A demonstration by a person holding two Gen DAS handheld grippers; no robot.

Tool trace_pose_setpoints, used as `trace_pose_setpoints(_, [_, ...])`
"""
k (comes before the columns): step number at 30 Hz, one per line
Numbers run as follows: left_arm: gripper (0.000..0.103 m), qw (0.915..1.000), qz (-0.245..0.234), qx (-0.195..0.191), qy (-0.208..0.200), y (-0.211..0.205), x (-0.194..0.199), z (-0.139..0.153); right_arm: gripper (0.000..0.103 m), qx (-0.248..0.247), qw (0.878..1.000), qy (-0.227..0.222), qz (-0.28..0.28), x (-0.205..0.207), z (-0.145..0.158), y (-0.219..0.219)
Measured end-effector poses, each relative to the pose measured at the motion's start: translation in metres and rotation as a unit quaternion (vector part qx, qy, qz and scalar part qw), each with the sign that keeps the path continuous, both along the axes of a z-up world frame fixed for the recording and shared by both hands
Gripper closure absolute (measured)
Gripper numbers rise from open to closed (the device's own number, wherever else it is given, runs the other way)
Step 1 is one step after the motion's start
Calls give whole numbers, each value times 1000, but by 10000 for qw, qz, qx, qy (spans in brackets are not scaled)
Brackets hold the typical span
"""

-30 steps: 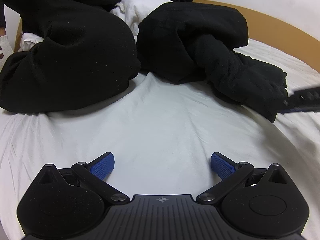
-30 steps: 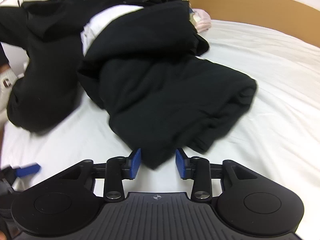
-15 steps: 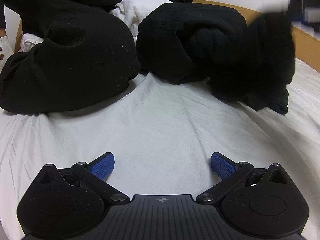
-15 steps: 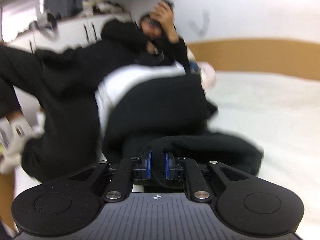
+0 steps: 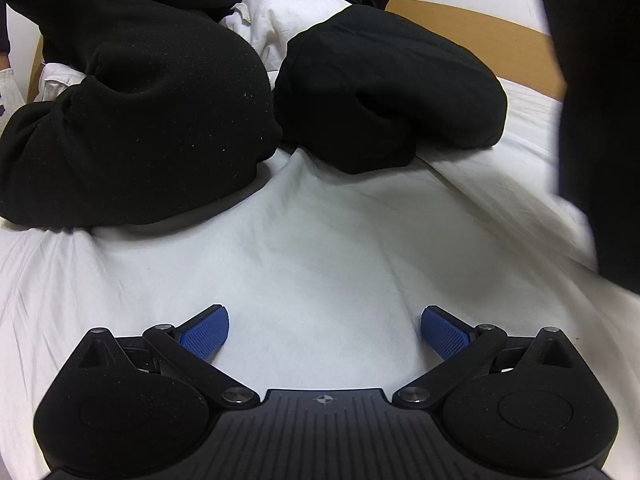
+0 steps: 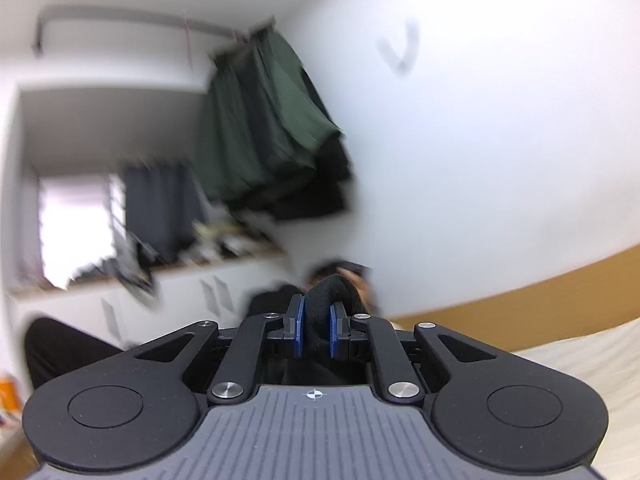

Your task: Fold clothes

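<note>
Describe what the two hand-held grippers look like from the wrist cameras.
Both look alike. The left hand-held gripper has a black ribbed body with a small crosshair mark, two round black side lobes, black linkage arms with silver pivot screws, and blue textured pads. The right hand-held gripper shows the same build and blue pads. No cables or sleeves show.

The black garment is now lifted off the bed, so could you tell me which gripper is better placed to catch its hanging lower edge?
The left gripper: open, empty, low over the white sheet. The right gripper already clamps the black garment.
</note>
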State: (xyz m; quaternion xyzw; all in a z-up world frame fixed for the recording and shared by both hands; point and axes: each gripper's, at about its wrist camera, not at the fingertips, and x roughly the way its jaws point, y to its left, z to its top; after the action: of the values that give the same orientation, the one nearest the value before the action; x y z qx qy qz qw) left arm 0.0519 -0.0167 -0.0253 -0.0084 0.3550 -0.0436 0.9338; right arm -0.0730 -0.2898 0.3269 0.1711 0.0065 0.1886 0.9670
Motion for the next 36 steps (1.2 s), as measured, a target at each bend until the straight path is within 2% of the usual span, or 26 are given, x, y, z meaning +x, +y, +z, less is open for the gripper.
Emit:
trace_pose_setpoints(2, [1, 10000, -39, -37, 0, 2, -1, 1, 91, 127, 9997, 220, -74, -3, 10, -12])
trace_pose_setpoints(3, [1, 10000, -54, -66, -2, 3, -1, 1, 90, 280, 9993, 170, -163, -10, 15, -19])
trace_pose_setpoints(4, [1, 9999, -55, -103, -13, 4, -2, 1, 90, 536, 9981, -65, -313, -23, 19, -28])
trace_pose_setpoints(5, [1, 9999, -55, -130, -23, 5, -4, 2, 88, 439, 9973, -287, -505, -33, 25, -29])
trace_pose_setpoints(6, [1, 9999, -56, -150, -30, 6, -5, 2, 84, -65, 9960, -493, -745, -39, 31, -23])
trace_pose_setpoints(7, [1, 9999, -57, -152, -22, 6, -4, 2, 83, -458, 9950, -517, -725, -42, 33, -18])
trace_pose_setpoints(8, [1, 9999, -59, -146, -10, 6, -5, 2, 79, -723, 9960, -331, -407, -42, 30, -14])
trace_pose_setpoints(9, [1, 9999, -57, -141, 4, 5, -5, 2, 68, -987, 9950, -145, -88, -42, 27, -10])
trace_pose_setpoints(10, [1, 9999, -38, -145, 11, 5, -4, 3, 65, -1249, 9919, 42, 231, -42, 24, -7])
trace_pose_setpoints(11, [1, 9999, -19, -148, 17, 4, -3, 3, 59, -1451, 9887, 40, 369, -45, 20, -4])
trace_pose_setpoints(13, [1, 9999, 9, -153, 20, 5, -1, 3, 33, -1693, 9848, -335, 215, -59, 13, -2])
trace_pose_setpoints(14, [1, 9999, 11, -166, 18, 5, -2, 3, 15, -1793, 9831, -342, 126, -58, 12, -4])
trace_pose_setpoints(18, [1, 9998, -63, -208, 15, 5, -6, 3, 15, -2389, 9703, 136, -350, -33, -2, -11])
trace_pose_setpoints(20, [1, 9988, -217, -428, 36, 4, -9, 6, 15, -2736, 9578, 573, -666, -17, -32, -20])
trace_pose_setpoints(23, [1, 9934, -592, -976, 60, 2, -17, 13, 17, -3353, 9246, 1510, -995, 13, -112, -43])
trace_pose_setpoints(25, [1, 9893, -874, -1165, 1, -6, -23, 19, 34, -3751, 8906, 2279, -1190, 30, -181, -68])
trace_pose_setpoints(26, [1, 9889, -984, -1111, -71, -12, -27, 22, 42, -3838, 8726, 2718, -1323, 37, -217, -84])
trace_pose_setpoints(27, [1, 9891, -1066, -1005, -151, -20, -32, 25, 46, -3718, 8585, 3195, -1502, 42, -249, -105])
trace_pose_setpoints(28, [1, 9890, -1148, -899, -231, -27, -36, 27, 48, -3434, 8514, 3602, -1656, 46, -276, -125])
trace_pose_setpoints(31, [1, 9854, -1471, -806, -310, -49, -44, 30, 49, -2297, 8536, 4321, -1786, 54, -327, -171])
trace_pose_setpoints(32, [1, 9839, -1558, -810, -323, -56, -46, 32, 49, -2099, 8542, 4431, -1733, 58, -334, -179])
trace_pose_setpoints(34, [1, 9810, -1731, -799, -360, -72, -48, 35, 48, -2094, 8582, 4430, -1530, 69, -338, -180])
trace_pose_setpoints(36, [1, 9781, -1918, -741, -325, -89, -47, 37, 47, -2424, 8552, 4345, -1448, 72, -344, -176])
